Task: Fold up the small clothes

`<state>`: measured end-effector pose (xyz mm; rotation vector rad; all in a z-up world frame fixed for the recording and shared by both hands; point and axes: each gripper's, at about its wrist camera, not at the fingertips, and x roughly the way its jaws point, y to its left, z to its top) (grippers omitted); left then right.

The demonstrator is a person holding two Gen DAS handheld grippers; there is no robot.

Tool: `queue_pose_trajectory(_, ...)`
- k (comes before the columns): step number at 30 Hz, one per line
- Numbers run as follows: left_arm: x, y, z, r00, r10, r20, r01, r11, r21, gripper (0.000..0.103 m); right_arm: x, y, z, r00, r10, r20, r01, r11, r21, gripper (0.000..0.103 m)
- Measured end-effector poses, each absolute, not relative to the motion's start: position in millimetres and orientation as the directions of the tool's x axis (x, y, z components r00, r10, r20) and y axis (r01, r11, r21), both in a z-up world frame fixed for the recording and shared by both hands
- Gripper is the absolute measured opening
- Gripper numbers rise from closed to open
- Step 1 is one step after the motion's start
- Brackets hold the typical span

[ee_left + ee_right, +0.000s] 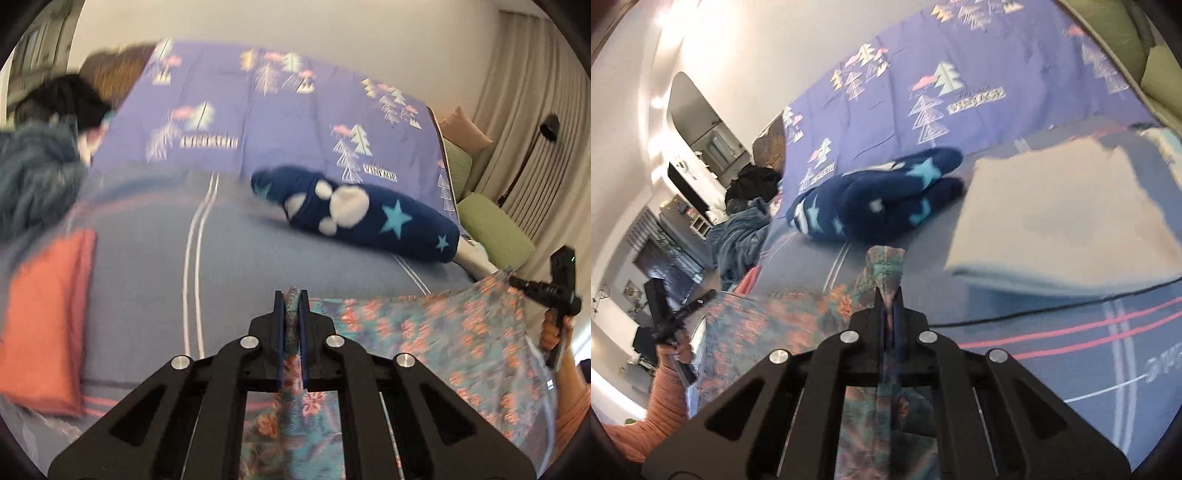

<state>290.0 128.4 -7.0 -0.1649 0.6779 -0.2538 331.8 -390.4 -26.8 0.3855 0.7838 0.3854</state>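
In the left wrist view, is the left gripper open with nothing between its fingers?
No: the left gripper is shut on a bunched edge of the floral garment.

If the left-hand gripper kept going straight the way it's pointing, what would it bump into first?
Probably the navy star-print fleece lying on the bed. The left gripper, jaws shut on the floral garment, points over bare blanket toward it, though fisheye depth is uncertain.

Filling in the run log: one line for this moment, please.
left gripper: shut on floral garment | right gripper: shut on floral garment | garment stretched between both above bed | fold not yet made
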Motion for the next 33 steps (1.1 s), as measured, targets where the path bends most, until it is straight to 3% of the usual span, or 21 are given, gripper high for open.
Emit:
queue_pose_trajectory(3, 313, 123, -14, 0.746, -0.215, -0.630, 0.143, 0.976, -0.164, 0.007, 350, -384, -51, 0.609, 0.424, -0.670, -0.125, 0.886, 0.447, 0.009)
queue_pose_trajectory(4, 324, 120, -25, 0.725, -0.193, -0.662, 0.133, 0.981, -0.140, 0.007, 353, -382, -59, 0.605, 0.394, -0.692, -0.099, 0.900, 0.425, 0.018)
queue_pose_trajectory(5, 332, 120, -36, 0.697, -0.176, -0.695, 0.123, 0.984, -0.127, 0.009, 354, -382, -66, 0.598, 0.363, -0.715, -0.070, 0.912, 0.405, 0.035)
queue_pose_trajectory(6, 338, 119, -46, 0.676, -0.156, -0.720, 0.106, 0.988, -0.114, 0.013, 352, -382, -73, 0.589, 0.345, -0.731, -0.041, 0.916, 0.399, 0.039)
queue_pose_trajectory(9, 332, 127, -56, 0.667, -0.110, -0.737, 0.057, 0.994, -0.097, 0.014, 322, -393, -75, 0.601, 0.354, -0.717, -0.033, 0.907, 0.420, 0.040)
queue_pose_trajectory(11, 313, 137, -44, 0.688, -0.133, -0.713, 0.045, 0.989, -0.140, 0.024, 290, -405, -68, 0.628, 0.332, -0.704, -0.033, 0.915, 0.402, 0.040)
queue_pose_trajectory(13, 289, 145, -31, 0.717, -0.133, -0.684, 0.031, 0.987, -0.160, 0.043, 252, -420, -62, 0.650, 0.322, -0.688, -0.027, 0.915, 0.403, 0.041)
queue_pose_trajectory(16, 229, 152, -13, 0.750, -0.179, -0.637, 0.056, 0.977, -0.208, 0.049, 194, -437, -57, 0.675, 0.334, -0.658, -0.010, 0.896, 0.445, 0.044)
queue_pose_trajectory(25, 110, 125, -30, 0.689, -0.265, -0.675, 0.104, 0.957, -0.270, 0.055, 70, -421, -69, 0.655, 0.454, -0.605, -0.086, 0.839, 0.537, 0.047)
queue_pose_trajectory(27, 101, 96, -23, 0.689, -0.281, -0.668, 0.170, 0.959, -0.228, 0.064, 63, -410, -67, 0.647, 0.457, -0.610, -0.124, 0.853, 0.508, 0.047)
queue_pose_trajectory(33, 108, -4, -3, 0.619, -0.397, -0.678, 0.388, 0.905, -0.175, 0.066, 50, -393, -71, 0.611, 0.507, -0.608, -0.181, 0.837, 0.516, 0.047)
